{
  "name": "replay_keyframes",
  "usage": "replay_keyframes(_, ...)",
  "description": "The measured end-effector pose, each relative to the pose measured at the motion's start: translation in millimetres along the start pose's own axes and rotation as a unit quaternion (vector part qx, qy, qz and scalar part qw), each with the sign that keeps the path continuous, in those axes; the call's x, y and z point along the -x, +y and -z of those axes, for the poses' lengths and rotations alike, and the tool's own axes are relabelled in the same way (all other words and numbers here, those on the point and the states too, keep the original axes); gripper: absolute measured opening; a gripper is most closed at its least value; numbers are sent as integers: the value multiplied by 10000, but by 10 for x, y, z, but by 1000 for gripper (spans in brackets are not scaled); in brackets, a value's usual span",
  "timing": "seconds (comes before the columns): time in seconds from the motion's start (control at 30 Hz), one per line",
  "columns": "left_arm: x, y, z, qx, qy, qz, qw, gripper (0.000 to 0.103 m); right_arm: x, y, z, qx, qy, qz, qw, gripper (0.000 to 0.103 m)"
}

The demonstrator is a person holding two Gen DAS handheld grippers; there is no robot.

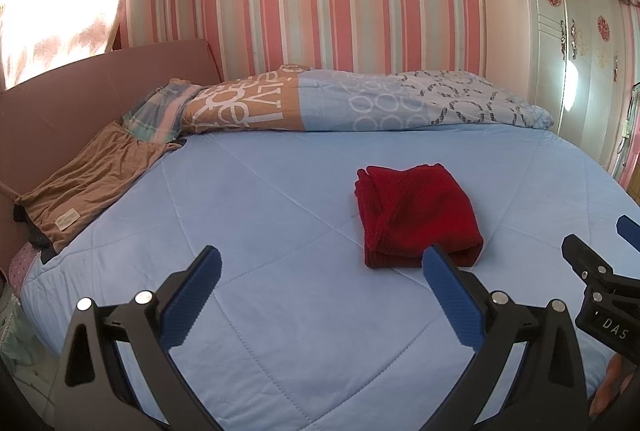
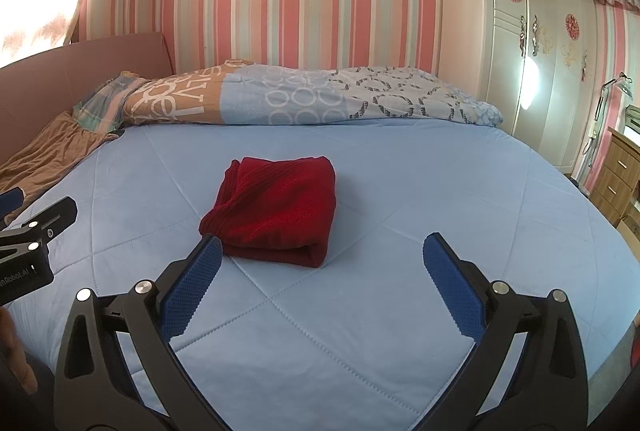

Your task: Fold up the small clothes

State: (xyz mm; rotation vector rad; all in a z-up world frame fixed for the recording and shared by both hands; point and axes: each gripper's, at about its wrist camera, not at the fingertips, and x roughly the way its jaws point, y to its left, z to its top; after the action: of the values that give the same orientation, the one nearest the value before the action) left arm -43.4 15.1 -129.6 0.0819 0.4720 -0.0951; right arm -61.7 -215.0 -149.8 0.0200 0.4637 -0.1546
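A dark red knitted garment (image 1: 416, 215) lies folded into a compact rectangle on the light blue quilt (image 1: 260, 231). My left gripper (image 1: 320, 271) hangs open above the quilt, just short of the garment's near edge and to its left, with nothing between its blue pads. In the right wrist view the same red garment (image 2: 276, 209) sits ahead and to the left. My right gripper (image 2: 322, 263) is open too, its left pad close to the garment's near corner. Each gripper shows at the edge of the other's view.
A rolled patterned duvet (image 1: 360, 99) lies along the far side of the bed. A brown cloth (image 1: 88, 183) drapes at the left by the pink headboard (image 1: 80, 91). A white wardrobe (image 2: 532, 43) and a wooden drawer unit (image 2: 616, 183) stand to the right.
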Motion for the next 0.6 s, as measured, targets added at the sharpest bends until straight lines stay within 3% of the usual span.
replay_keyframes(0.6, 18, 22, 11, -13, -42, 10, 10000, 101, 11, -4, -3, 26, 1, 21, 10000, 100)
